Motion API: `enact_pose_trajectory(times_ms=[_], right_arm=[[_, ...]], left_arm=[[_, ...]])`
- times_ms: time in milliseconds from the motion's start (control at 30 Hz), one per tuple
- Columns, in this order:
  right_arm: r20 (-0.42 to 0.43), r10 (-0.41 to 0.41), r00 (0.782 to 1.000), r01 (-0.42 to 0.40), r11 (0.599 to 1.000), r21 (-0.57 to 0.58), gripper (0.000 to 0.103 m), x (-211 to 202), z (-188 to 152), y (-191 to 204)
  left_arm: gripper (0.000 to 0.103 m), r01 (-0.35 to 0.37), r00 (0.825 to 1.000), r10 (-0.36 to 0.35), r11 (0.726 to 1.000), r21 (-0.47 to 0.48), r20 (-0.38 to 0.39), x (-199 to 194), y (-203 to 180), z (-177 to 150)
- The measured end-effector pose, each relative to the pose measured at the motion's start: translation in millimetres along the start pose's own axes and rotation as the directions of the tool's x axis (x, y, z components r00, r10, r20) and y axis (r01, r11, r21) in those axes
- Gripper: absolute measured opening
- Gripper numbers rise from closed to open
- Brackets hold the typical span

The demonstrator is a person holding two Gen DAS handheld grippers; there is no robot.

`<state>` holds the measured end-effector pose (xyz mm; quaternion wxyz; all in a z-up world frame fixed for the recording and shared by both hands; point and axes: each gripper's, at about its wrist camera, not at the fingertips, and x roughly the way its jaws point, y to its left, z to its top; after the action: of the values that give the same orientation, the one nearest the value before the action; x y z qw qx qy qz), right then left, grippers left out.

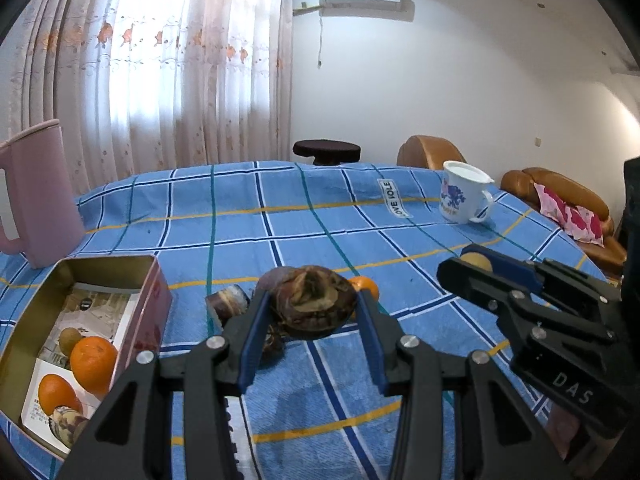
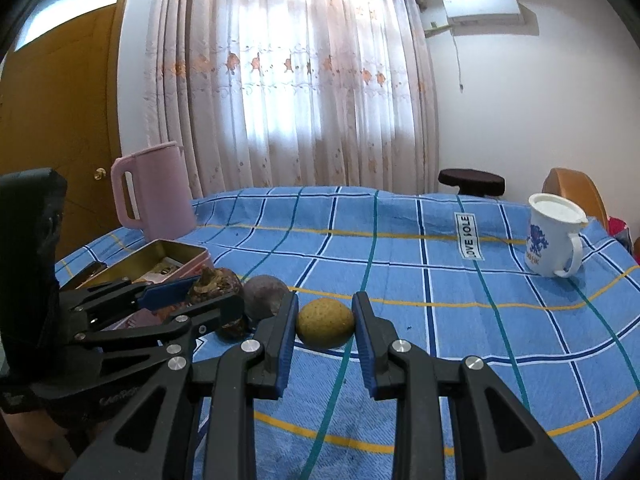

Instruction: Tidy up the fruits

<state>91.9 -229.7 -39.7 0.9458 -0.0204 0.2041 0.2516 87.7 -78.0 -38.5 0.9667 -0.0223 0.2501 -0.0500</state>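
Note:
My left gripper (image 1: 314,310) is shut on a dark brown, rough-skinned fruit (image 1: 314,306) and holds it just above the blue checked tablecloth (image 1: 280,220); it also shows in the right wrist view (image 2: 208,296) with the fruit (image 2: 214,286). My right gripper (image 2: 325,320) is shut on a yellow-brown oval fruit (image 2: 325,322), seen from the left wrist too (image 1: 476,261). An open tin box (image 1: 24,340) at the left holds oranges (image 1: 93,364) and other fruits. A purple round fruit (image 2: 264,296), an orange (image 1: 366,286) and another brown fruit (image 1: 230,302) lie on the cloth.
A pink jug (image 2: 154,196) stands at the far left behind the box. A white mug (image 2: 554,236) stands at the far right. A dark stool (image 2: 472,180) and a brown sofa (image 1: 560,200) lie beyond the table.

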Motion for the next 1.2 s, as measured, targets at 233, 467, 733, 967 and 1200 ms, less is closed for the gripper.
enact_pose_trajectory(times_ms=[233,467,733,967,1200], right_arm=[[0.035,0.006,0.999,-0.005,1.000,-0.019,0.030,-6.0,0.0,4.0],[0.072,0.001,0.997,0.002,0.999,-0.046,0.029,-12.8,-0.9,8.7],[0.073,-0.003,0.997,0.007,0.998,-0.059,0.029,-13.7,-0.8,10.8],[0.059,0.003,0.998,0.001,0.998,-0.062,0.029,-10.6,2.6,17.5],[0.059,0.045,0.997,-0.039,0.994,-0.097,0.029,-2.3,19.1,38.2]], left_arm=[[0.045,-0.013,0.998,0.012,1.000,0.009,0.060,-11.3,-0.3,-0.7],[0.045,-0.024,0.995,0.023,1.000,0.017,0.096,-18.7,1.1,-0.8],[0.045,-0.020,0.994,0.019,1.000,0.007,0.107,-22.0,7.0,-1.6],[0.045,-0.028,0.995,0.029,1.000,-0.008,0.097,-25.2,19.6,-1.6],[0.045,-0.066,0.992,0.069,0.997,-0.032,0.102,-36.6,40.4,2.1]])
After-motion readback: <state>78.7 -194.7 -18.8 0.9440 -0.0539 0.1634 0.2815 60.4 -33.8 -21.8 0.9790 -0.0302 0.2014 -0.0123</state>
